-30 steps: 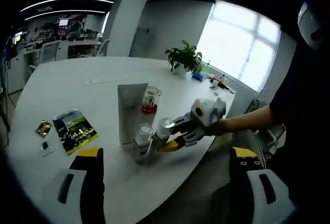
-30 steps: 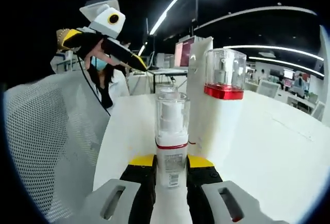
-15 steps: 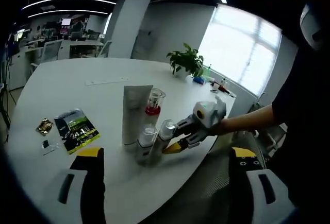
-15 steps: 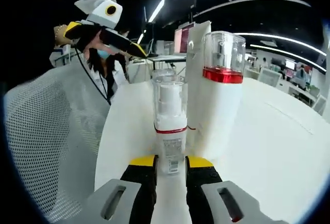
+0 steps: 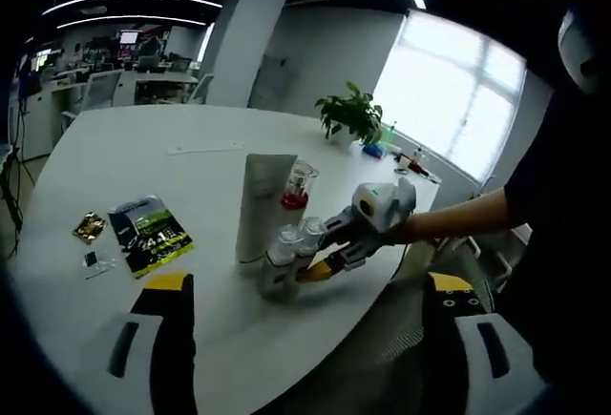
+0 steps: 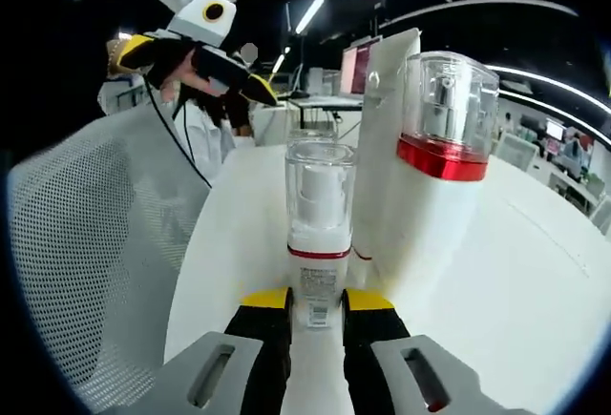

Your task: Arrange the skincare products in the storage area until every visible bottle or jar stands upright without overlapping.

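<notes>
Right gripper (image 6: 316, 308) fingers clamp a small clear-capped spray bottle (image 6: 319, 234), upright on the white worktop (image 6: 516, 281).
Behind it stand a red-banded pump bottle (image 6: 441, 162) and tall white tube (image 6: 387, 119), close together. Left gripper (image 5: 304, 286) fingers spread wide, hovering; a leaflet (image 5: 150, 235) lies well apart.

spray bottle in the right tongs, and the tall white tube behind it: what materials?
Spray bottle: clear glossy cap, looks like hard plastic since the pump head shows through it; opaque white body with a red band, likely plastic. Tall white tube: matte opaque white with a flat crimped top end, so probably soft squeeze-tube plastic. Neither can be confirmed by look alone. The right tongs are shut on the bottle.
</notes>
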{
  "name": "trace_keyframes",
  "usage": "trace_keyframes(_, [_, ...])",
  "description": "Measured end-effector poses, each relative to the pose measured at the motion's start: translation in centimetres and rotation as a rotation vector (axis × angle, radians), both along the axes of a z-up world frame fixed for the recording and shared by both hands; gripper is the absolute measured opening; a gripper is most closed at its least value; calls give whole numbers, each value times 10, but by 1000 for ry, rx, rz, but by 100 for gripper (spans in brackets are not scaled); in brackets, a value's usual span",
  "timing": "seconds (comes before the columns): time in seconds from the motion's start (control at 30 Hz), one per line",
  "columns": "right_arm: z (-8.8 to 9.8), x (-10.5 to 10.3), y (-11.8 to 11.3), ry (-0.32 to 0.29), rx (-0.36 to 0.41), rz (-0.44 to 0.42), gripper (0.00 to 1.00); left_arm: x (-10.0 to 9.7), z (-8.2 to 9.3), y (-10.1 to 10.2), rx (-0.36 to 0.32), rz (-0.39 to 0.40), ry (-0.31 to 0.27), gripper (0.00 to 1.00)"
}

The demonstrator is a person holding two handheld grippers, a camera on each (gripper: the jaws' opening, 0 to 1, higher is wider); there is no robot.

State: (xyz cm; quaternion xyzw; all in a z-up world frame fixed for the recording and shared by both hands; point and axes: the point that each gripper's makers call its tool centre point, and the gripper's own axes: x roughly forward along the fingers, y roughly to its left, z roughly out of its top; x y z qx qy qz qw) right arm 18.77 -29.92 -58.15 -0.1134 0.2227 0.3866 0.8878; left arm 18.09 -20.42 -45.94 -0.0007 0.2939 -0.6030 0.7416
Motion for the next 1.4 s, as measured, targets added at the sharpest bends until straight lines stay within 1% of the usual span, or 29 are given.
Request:
trace_keyframes(0.2, [0,0,2,6,-26,65,10,1,0,0,-7,5,5,91])
trace_keyframes(0.33, [0,1,2,13,-34,90,10,1,0,0,-12,11,10,91])
trace_keyframes(0.47, [-2,2,1,27,-32,96,10,1,-1,1,-10,14,13,91])
trace_keyframes(0.6, [0,1,4,48,-22,81,12,3,-1,1,-12,17,16,91])
trace_keyframes(0.7, [-3,-3,0,87,-17,61,16,4,1,2,-14,15,13,91])
trace_keyframes(0.73, [-3,-3,-1,88,-24,57,18,5,2,2,-16,15,11,91])
trace_keyframes(0.83, [-4,-9,-7,120,-27,34,20,7,4,3,-24,15,7,91])
trace_keyframes(0.93, [-2,-16,-13,148,-28,-7,24,8,6,4,-28,12,3,92])
trace_keyframes(1.0, [1,-20,-15,153,-23,-27,27,7,8,5,-32,8,2,92])
trace_keyframes(1.1, [5,-27,-20,179,-8,-84,30,6,9,6,-33,3,0,92])
trace_keyframes(1.13, [6,-30,-19,180,0,-89,32,6,10,7,-32,1,0,92])
trace_keyframes(1.17, [7,-35,-16,194,3,-97,34,6,10,8,-30,1,-1,92])
trace_keyframes(1.2, [7,-39,-15,205,0,-101,37,5,12,10,-28,-1,-3,91])
trace_keyframes(1.27, [6,-46,-14,210,-23,-110,39,4,12,13,-28,-1,0,91])
trace_keyframes(1.33, [4,-52,-15,243,-29,-143,40,4,11,17,-27,-2,3,91])
trace_keyframes(1.37, [3,-53,-15,258,-32,-170,42,4,11,18,-24,-2,6,91])
trace_keyframes(1.4, [2,-55,-18,274,-38,-215,44,4,10,19,-22,-3,9,91])
